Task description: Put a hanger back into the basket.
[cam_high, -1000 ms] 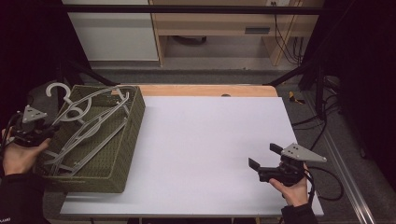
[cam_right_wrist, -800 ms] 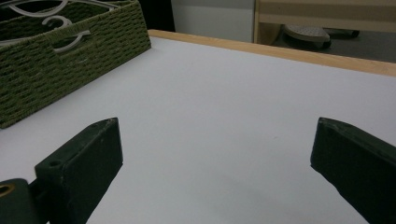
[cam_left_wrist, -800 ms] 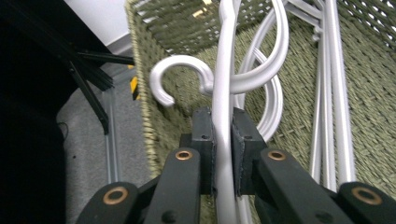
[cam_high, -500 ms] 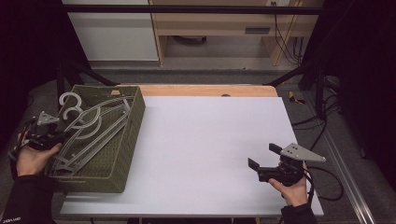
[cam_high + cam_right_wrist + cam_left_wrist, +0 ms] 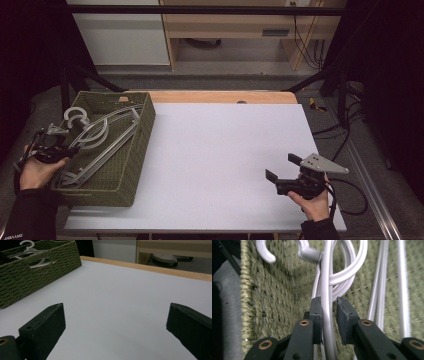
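Green woven basket (image 5: 134, 150) at left edge of white tabletop (image 5: 215, 165); grey-white clothes hangers (image 5: 102, 137) piled inside, hooks toward far-left corner. Left hand-held gripper (image 5: 329, 308) at basket's left side; jaws just been opening, one hanger bar (image 5: 327, 322) between them, left pad against it, right pad apart, so grip loosened. Right hand-held gripper (image 5: 280, 170) near tabletop's near-right corner, jaws spread wide, nothing between. Bare tabletop between basket and right hand-held gripper. Cables on floor at right.
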`<state>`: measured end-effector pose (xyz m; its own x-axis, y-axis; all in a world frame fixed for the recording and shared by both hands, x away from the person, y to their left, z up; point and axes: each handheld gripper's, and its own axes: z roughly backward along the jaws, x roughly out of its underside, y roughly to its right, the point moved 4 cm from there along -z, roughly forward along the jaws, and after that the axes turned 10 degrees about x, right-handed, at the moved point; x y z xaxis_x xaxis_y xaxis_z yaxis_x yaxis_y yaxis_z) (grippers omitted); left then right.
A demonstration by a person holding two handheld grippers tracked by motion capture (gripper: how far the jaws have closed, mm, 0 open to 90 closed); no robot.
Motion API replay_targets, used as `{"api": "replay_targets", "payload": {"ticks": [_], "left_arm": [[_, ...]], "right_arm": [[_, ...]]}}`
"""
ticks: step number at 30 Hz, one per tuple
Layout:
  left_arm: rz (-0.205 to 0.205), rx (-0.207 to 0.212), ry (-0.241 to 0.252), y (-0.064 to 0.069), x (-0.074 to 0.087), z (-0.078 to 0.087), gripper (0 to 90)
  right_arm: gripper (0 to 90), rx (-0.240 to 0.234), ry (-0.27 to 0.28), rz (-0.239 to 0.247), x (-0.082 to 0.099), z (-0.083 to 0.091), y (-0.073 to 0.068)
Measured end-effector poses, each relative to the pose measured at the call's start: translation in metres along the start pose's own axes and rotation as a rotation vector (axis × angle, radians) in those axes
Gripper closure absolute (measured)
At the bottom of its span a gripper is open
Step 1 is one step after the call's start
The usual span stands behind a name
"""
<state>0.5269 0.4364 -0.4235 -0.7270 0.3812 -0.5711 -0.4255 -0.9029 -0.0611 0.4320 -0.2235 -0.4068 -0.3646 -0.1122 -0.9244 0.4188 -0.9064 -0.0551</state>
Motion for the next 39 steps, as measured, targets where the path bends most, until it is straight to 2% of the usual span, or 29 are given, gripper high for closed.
{"api": "replay_targets", "payload": {"ticks": [2, 5, 7, 11, 17, 21, 26, 28, 34, 39], "left_arm": [[0.000, -0.007, -0.006, 0.001, 0.001, -0.003, 68.0], [0.006, -0.009, -0.007, 0.000, 0.002, -0.002, 61.4], [0.011, -0.013, -0.003, 0.000, 0.002, 0.001, 61.5], [0.027, -0.002, 0.051, 0.001, -0.002, 0.012, 57.8], [0.011, 0.030, 0.172, 0.019, -0.011, 0.029, 49.9], [0.020, 0.093, 0.304, 0.036, -0.018, 0.042, 45.3], [0.002, 0.172, 0.431, 0.063, -0.023, 0.056, 39.8], [-0.018, 0.200, 0.462, 0.076, -0.025, 0.061, 37.7], [-0.041, 0.303, 0.565, 0.115, -0.030, 0.069, 31.0], [-0.065, 0.374, 0.622, 0.148, -0.031, 0.070, 25.0]], "right_arm": [[2.6, -0.003, 0.000, 0.015, 0.000, 0.001, 0.001], [2.6, -0.002, 0.003, 0.011, 0.000, 0.001, 0.001], [2.7, -0.003, 0.000, 0.011, 0.000, 0.001, 0.001], [2.6, -0.004, -0.001, 0.011, 0.000, 0.000, 0.000], [2.6, -0.004, 0.005, 0.011, -0.001, 0.001, 0.000], [2.6, 0.000, 0.011, -0.003, -0.002, 0.002, 0.000], [2.6, 0.003, 0.017, -0.002, -0.002, 0.003, 0.000], [2.6, 0.003, 0.020, -0.001, -0.002, 0.003, 0.001], [2.4, 0.004, 0.027, 0.001, -0.003, 0.005, 0.001], [2.2, 0.004, 0.030, 0.004, -0.003, 0.006, 0.002]]}}
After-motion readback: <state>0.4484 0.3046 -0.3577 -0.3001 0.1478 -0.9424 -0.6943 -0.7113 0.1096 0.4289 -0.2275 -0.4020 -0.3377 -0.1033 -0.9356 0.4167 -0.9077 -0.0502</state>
